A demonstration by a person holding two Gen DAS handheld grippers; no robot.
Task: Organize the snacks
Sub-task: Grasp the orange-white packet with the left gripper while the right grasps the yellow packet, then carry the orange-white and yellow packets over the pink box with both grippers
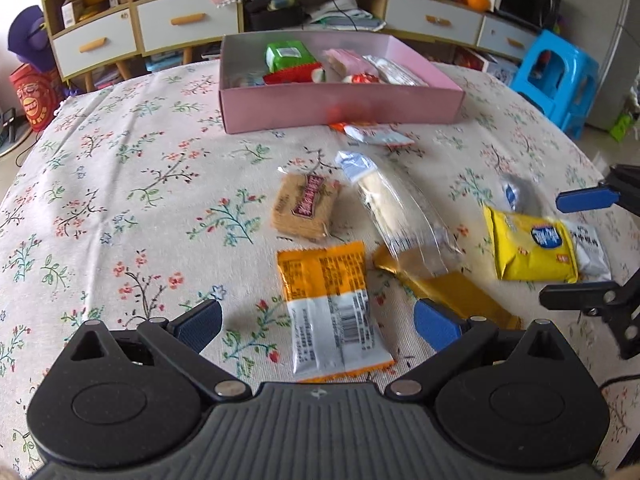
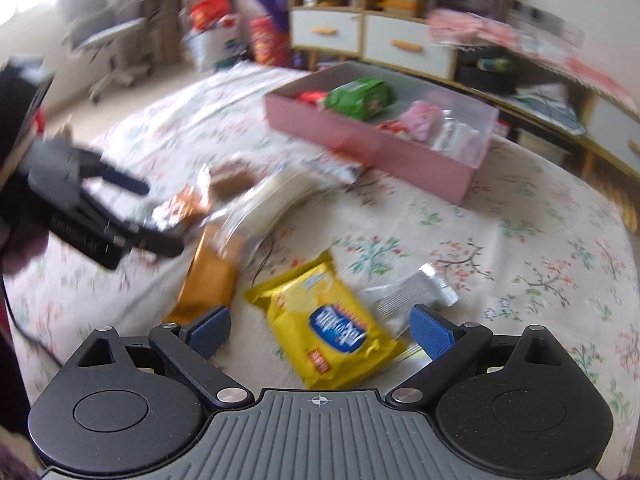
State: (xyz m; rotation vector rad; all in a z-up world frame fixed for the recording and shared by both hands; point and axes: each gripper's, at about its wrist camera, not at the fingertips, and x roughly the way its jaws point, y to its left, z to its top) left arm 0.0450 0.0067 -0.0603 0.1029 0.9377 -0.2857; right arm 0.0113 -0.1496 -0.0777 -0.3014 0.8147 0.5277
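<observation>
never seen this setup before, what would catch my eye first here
The pink box at the table's far side, already holding a green packet and other snacks. Nearer, loose packets lie scattered on the floral tablecloth, a yellow packet lying just ahead of the open right hand-held gripper.

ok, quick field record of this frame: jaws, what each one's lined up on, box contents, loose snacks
left gripper: jaws open, orange-and-white packet between them, not gripped
right gripper: jaws open, yellow packet between them, not gripped
pink box: on floral tablecloth, holds green packet and several others
loose snacks: wafer pack, clear-wrapped bar, gold bar, silver packet
</observation>
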